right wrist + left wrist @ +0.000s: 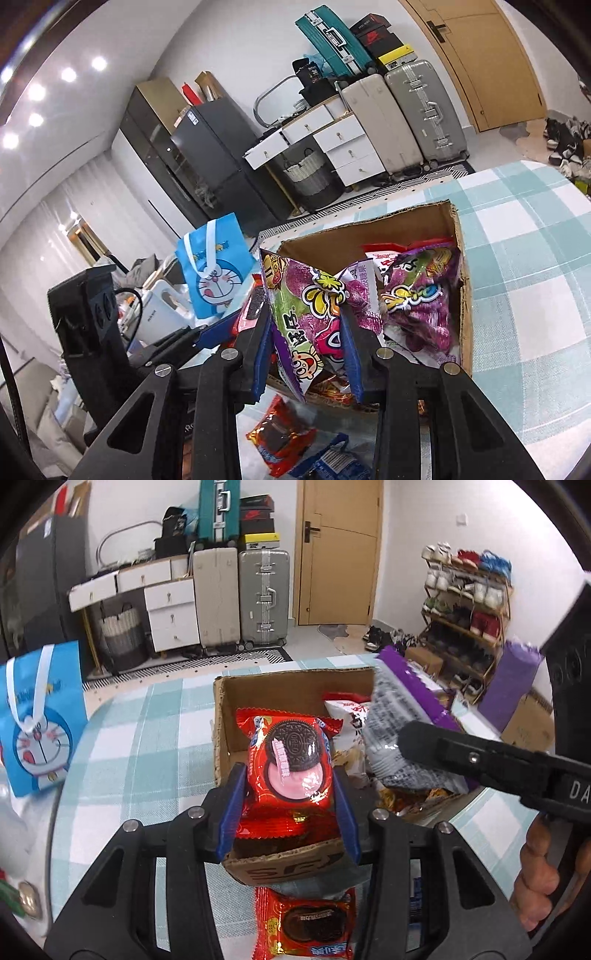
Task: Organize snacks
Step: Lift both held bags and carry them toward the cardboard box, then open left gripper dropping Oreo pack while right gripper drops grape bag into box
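My left gripper (290, 786) is shut on a red Oreo pack (291, 760) and holds it over the near end of the open cardboard box (221, 716). My right gripper (308, 332) is shut on a purple candy bag (314, 314) and holds it above the same box (463, 295). In the left wrist view the right gripper (402, 744) reaches in from the right with the purple bag (402, 716) tilted over the box. A second purple bag (417, 295) and a white-and-red snack bag (347, 716) lie inside the box.
Another red Oreo pack (310, 926) lies on the checked tablecloth (147, 738) in front of the box, with a blue pack (332, 461) beside it. A blue Doraemon gift bag (37, 716) stands at the left. Suitcases, drawers and a shoe rack stand beyond the table.
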A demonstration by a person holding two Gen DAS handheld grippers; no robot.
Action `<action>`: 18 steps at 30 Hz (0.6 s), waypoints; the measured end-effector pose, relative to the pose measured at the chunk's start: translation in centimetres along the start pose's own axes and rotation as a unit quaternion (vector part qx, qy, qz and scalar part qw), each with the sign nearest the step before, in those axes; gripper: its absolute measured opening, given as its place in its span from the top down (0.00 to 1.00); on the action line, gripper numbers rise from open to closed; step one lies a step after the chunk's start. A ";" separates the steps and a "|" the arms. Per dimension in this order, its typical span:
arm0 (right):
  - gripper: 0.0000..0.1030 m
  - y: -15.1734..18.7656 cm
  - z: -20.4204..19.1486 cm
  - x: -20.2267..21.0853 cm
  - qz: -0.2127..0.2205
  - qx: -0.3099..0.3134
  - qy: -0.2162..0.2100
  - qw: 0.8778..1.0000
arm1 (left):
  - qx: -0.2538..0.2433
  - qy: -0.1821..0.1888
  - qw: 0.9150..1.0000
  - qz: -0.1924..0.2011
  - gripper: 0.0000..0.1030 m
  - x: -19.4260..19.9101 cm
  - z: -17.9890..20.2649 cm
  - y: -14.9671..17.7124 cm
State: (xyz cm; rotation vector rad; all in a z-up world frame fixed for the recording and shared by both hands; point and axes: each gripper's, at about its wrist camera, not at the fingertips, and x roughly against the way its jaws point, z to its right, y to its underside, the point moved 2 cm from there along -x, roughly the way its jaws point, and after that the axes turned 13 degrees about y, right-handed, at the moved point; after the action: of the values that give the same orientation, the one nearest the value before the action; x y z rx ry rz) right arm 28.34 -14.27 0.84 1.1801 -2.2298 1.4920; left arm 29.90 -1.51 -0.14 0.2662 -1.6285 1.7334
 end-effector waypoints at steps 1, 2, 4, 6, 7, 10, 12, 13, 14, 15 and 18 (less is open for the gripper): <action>0.67 -0.1 0.0 -0.1 0.002 0.000 0.005 1.000 | -0.001 -0.001 1.000 0.000 0.59 -0.2 0.0 -0.1; 0.67 -0.2 0.1 -0.3 0.002 -0.002 0.010 1.000 | 0.000 0.001 1.000 0.001 0.59 -0.3 0.0 -0.2; 0.67 -0.4 0.2 -0.8 -0.004 -0.008 0.018 1.000 | 0.007 0.012 1.000 0.000 0.59 -0.6 -0.1 -0.4; 0.67 -0.7 0.1 -1.3 -0.005 -0.013 0.021 1.000 | 0.012 0.023 1.000 -0.009 0.59 -1.1 -0.1 -0.3; 0.67 -0.8 0.1 -1.5 -0.007 -0.014 0.023 1.000 | 0.009 0.019 1.000 -0.004 0.59 -1.1 0.0 -0.3; 0.67 -1.2 -0.2 -2.6 -0.011 -0.013 0.035 0.999 | 0.009 0.019 1.000 -0.004 0.59 -1.4 0.0 -0.3; 0.67 -1.4 -0.4 -3.1 -0.012 -0.012 0.045 0.999 | 0.012 0.023 1.000 -0.006 0.59 -1.5 -0.1 -0.3; 0.67 -1.5 -0.4 -3.3 -0.012 -0.011 0.047 0.999 | 0.013 0.024 1.000 -0.007 0.59 -1.3 -0.3 -0.2; 0.67 -1.6 -0.4 -3.6 -0.013 -0.009 0.052 0.999 | 0.016 0.027 0.999 -0.008 0.59 -1.4 -0.3 -0.2; 0.67 -1.7 -0.3 -3.7 -0.014 -0.006 0.058 0.998 | 0.018 0.028 0.999 -0.009 0.59 -1.3 -0.4 -0.2; 0.61 -1.9 -0.5 -4.3 -0.026 0.001 0.063 0.998 | 0.029 0.035 0.999 -0.015 0.59 -1.1 -0.8 -0.2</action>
State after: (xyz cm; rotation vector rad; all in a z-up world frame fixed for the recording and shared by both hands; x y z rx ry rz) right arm 32.36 -12.00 -0.04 1.1029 -2.0995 1.5053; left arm 31.10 -1.16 -0.84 0.2529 -1.5182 1.7496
